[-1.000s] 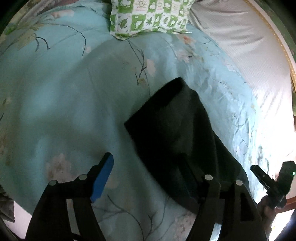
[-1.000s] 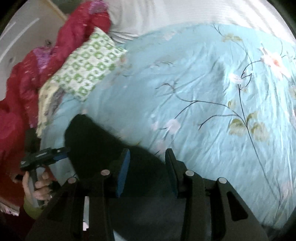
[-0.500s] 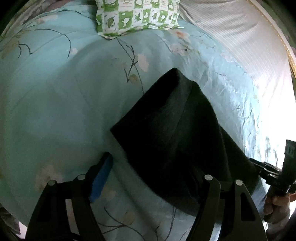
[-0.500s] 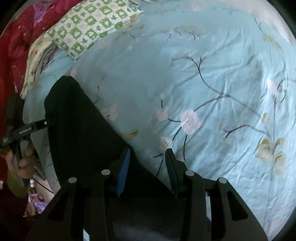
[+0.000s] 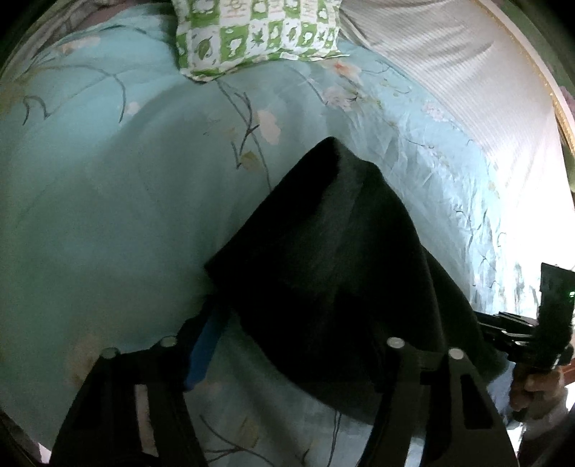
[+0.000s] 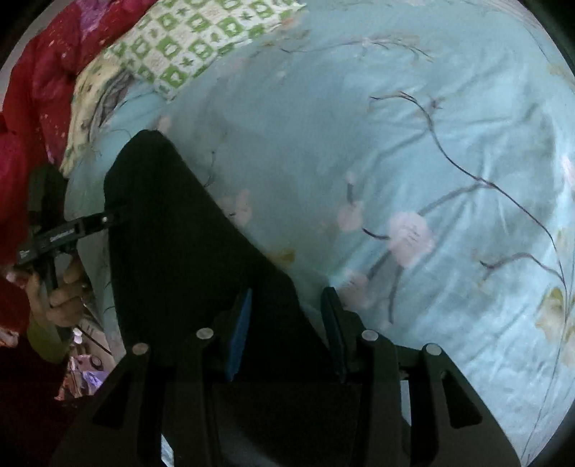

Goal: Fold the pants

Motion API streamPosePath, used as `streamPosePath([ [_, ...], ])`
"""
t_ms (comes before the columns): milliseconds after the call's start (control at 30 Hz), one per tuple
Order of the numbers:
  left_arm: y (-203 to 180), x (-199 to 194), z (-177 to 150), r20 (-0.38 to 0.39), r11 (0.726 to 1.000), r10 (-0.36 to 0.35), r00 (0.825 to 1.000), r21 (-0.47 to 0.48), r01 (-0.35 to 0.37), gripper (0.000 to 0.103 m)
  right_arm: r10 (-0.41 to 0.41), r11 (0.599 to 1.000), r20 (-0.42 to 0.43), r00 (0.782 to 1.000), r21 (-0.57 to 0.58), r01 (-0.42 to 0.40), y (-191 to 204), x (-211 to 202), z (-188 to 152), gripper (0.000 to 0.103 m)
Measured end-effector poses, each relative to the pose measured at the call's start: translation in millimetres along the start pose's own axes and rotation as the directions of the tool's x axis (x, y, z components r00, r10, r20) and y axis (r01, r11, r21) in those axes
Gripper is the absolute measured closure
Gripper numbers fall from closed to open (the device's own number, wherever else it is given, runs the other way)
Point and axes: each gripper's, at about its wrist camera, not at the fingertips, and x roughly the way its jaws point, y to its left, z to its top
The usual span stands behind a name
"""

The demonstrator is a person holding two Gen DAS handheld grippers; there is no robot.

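Observation:
Black pants (image 5: pixel 330 258) lie folded on a light blue flowered bedspread (image 5: pixel 107 215). In the left wrist view my left gripper (image 5: pixel 287 345) is open, its blue-padded left finger (image 5: pixel 203 348) beside the pants' near corner and the right finger hidden by cloth. In the right wrist view the pants (image 6: pixel 172 244) stretch away to the left. My right gripper (image 6: pixel 287 330) is open, and the pants' near corner lies between its fingers. The right gripper also shows in the left wrist view (image 5: pixel 517 323), at the pants' right edge.
A green and white checked pillow (image 5: pixel 258 32) lies at the head of the bed. A striped white sheet (image 5: pixel 467 72) runs along the right. A red quilt (image 6: pixel 39 72) is piled at the far left of the right wrist view.
Both grippers moved in closer to the pants. The left finger now sits against the near corner. The right gripper's view tilted down over the pants' edge.

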Motion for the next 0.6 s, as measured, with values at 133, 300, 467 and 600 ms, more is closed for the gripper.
streamPosePath([
  [133,-5,-3,3,0.017,1.000,-0.016,1.000,0.015,0.016,0.073,-0.066,0.993,-0.005,0.998,-0.095,0.065,27,-2,-4,0.084],
  [300,-16,-47,-2,0.112,0.994,-0.092,0.989,0.066,0.085,0.084,-0.202,0.958,0.153,0.967,-0.173,0.227,67,-39,-10,0.089],
  [467,-21,-71,-2,0.196,0.983,-0.142,0.970,0.144,0.114,0.083,-0.443,0.830,0.376,0.814,-0.169,0.531,95,-68,-18,0.090],
  [600,-22,-36,5,0.165,0.980,-0.058,0.985,0.195,0.025,0.083,-0.481,0.829,0.341,0.807,-0.121,0.546,79,-36,-10,0.090],
])
